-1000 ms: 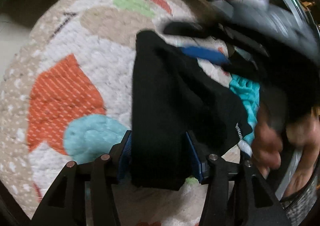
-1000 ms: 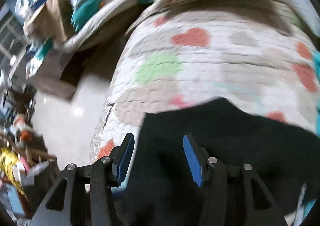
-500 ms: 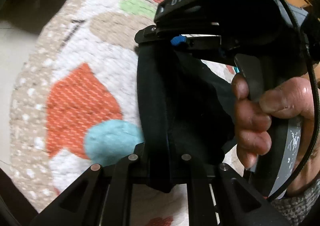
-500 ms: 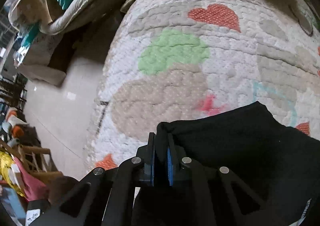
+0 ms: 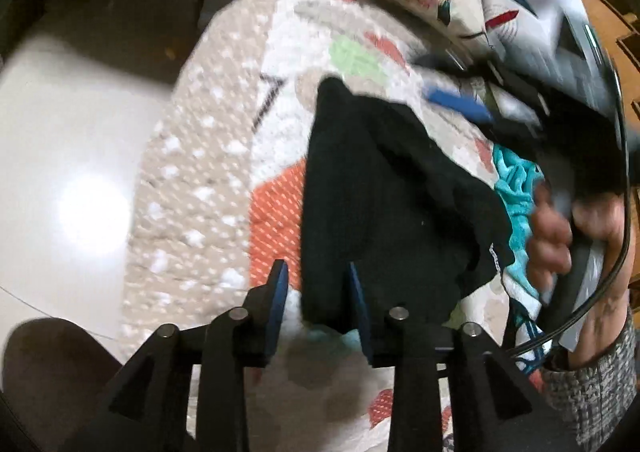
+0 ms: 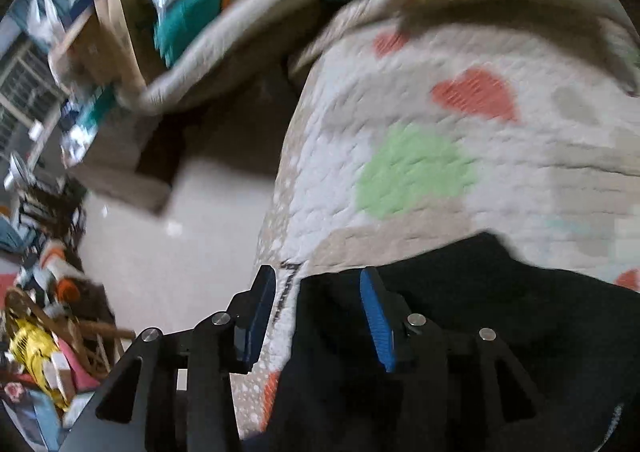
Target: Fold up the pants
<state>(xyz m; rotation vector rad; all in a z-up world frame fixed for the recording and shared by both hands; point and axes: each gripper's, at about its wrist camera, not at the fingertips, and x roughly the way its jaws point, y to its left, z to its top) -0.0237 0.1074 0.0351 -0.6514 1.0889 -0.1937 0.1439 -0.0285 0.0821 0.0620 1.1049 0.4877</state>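
The black pants point(image 5: 384, 212) lie bunched on the quilted bed cover point(image 5: 208, 180), close to its edge above the floor point(image 5: 72, 156), so a careless pull could, I judge, drag the loose cloth off the side or undo what fold there is. The left tongs point(image 5: 316, 292) stand moderately open and grip nothing; the near end of the pants lies ahead of them, overlapping the right-hand pad. The right tongs point(image 6: 320, 304) are likewise open and empty, hovering over the pants' far corner point(image 6: 480, 292), with dark cloth around the right-hand pad. Motion blur hides whether either pad actually touches fabric.
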